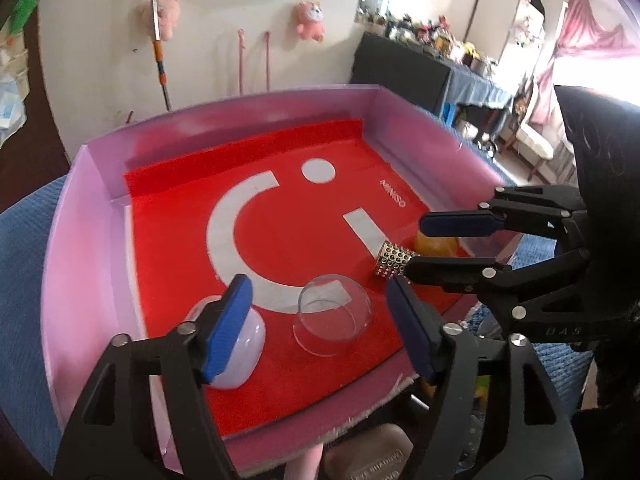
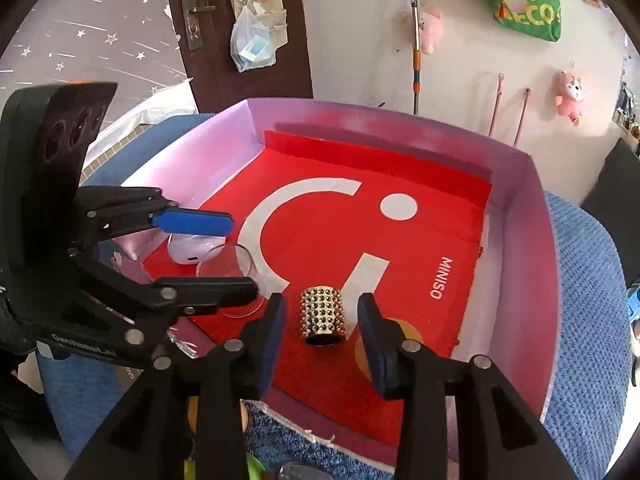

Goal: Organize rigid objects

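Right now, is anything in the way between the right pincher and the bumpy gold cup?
Nothing visible. The right gripper is open, with the studded gold cup on the red liner directly between its fingers. The clear dome sits off to the left.

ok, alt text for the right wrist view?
The right tongs stand open around a studded gold cylinder lying on the red liner of a pink box. At left, the left tongs hang open over a clear dome and a white case.
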{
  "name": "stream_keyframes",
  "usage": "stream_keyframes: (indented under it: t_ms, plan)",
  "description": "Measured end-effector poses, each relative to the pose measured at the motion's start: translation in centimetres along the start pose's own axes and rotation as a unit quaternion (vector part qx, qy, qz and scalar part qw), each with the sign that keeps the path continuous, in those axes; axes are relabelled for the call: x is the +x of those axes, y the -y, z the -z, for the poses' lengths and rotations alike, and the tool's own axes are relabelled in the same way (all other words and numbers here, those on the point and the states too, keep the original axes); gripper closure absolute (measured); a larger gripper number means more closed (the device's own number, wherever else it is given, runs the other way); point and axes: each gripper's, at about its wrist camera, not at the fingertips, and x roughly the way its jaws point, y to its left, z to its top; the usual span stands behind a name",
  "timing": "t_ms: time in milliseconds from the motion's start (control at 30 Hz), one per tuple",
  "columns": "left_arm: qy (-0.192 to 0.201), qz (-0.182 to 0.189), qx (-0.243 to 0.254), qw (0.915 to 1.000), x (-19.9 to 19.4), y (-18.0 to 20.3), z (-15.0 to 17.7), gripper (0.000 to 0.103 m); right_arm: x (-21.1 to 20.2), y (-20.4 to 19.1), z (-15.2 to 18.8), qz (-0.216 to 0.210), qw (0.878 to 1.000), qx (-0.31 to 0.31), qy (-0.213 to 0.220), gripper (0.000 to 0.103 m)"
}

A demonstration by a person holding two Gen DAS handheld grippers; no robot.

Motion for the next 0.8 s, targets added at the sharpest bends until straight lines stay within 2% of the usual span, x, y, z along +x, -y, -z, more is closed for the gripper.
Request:
stream_keyframes:
  t_ms: [100, 200, 400, 433, 500, 667, 800]
  plan:
    - [0.02, -0.008, -0.016, 0.9996, -2.0, -0.1, 0.2, 0.033, -1.3, 0.0, 0.2, 0.005, 1.0, 0.006, 0.012, 0.058]
    - [0.046, -0.017, -0.026, 0.9984, -4.1, 0.2, 0.6, 0.024, -3.0, -0.2, 0.4, 0.012, 0.999, 0.013, 0.03, 0.054]
    - [0.115, -0.033, -0.027, 0.9924, -8.9, 1.8, 1.7, 0.019, -7.7, -1.6, 1.1, 0.037, 0.996, 0.02, 0.081, 0.033]
    - [0.128, -0.036, -0.025, 0.9908, -9.9, 2.2, 2.0, 0.013, -8.5, -1.9, 1.2, 0.04, 0.995, 0.019, 0.09, 0.03]
    - [0.147, -0.044, -0.025, 0.9878, -11.2, 2.8, 2.5, 0.008, -10.3, -2.8, 1.7, 0.051, 0.992, 0.018, 0.112, 0.025]
    - [0.196, -0.073, -0.024, 0.9775, -14.4, 4.6, 4.4, 0.006, -13.7, -4.8, 3.1, 0.078, 0.984, 0.019, 0.157, 0.01]
    - [0.226, -0.099, -0.033, 0.9686, -16.0, 5.6, 6.2, 0.005, -16.3, -6.4, 5.0, 0.097, 0.975, 0.032, 0.198, 0.003]
